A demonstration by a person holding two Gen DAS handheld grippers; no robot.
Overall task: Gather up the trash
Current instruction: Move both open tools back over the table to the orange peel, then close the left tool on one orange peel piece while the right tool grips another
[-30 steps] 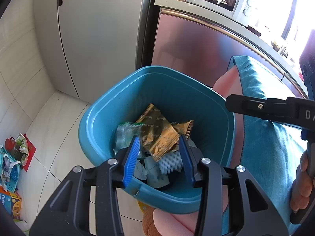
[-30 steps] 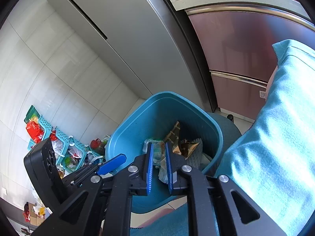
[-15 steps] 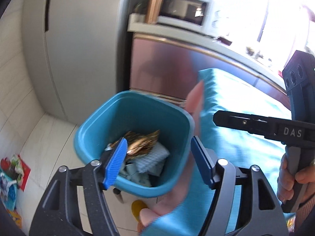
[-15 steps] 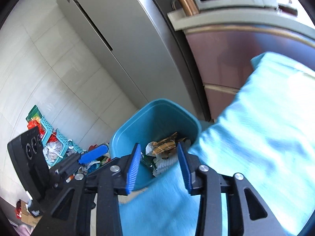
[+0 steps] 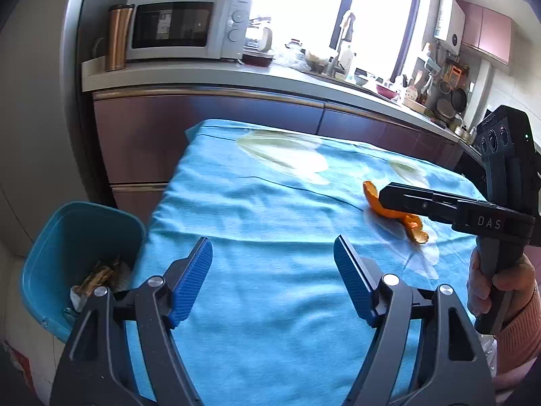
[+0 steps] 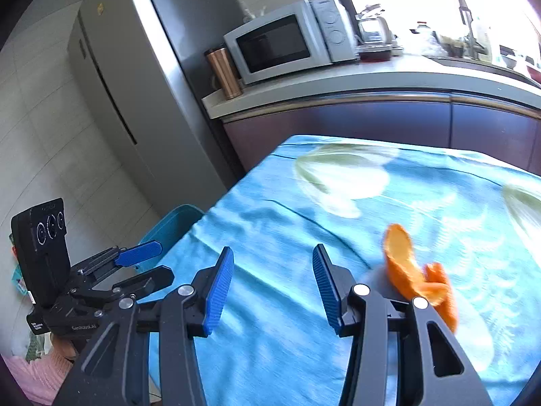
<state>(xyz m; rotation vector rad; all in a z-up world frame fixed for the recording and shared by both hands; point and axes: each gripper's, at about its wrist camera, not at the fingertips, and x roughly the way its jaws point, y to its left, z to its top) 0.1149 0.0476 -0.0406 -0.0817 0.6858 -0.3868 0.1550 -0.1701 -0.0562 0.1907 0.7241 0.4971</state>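
Observation:
An orange peel [image 5: 410, 221] lies on the blue tablecloth [image 5: 270, 209]; in the right wrist view the peel [image 6: 409, 270] sits just right of my right gripper [image 6: 272, 277], which is open and empty above the cloth. My left gripper [image 5: 272, 265] is open and empty over the cloth's near left part. The blue trash bin [image 5: 61, 237] stands on the floor at the table's left edge, with wrappers inside; in the right wrist view only its rim [image 6: 175, 220] shows.
A counter [image 5: 209, 74] with a microwave [image 5: 182, 27] and a copper tumbler [image 5: 116, 37] runs behind the table. A grey fridge [image 6: 135, 94] stands to the left. Baskets of clutter lie on the floor at far left.
Both grippers have swung from over the bin to over the table and opened wider. The right gripper, shut a second ago, is open. The orange peel has come into view.

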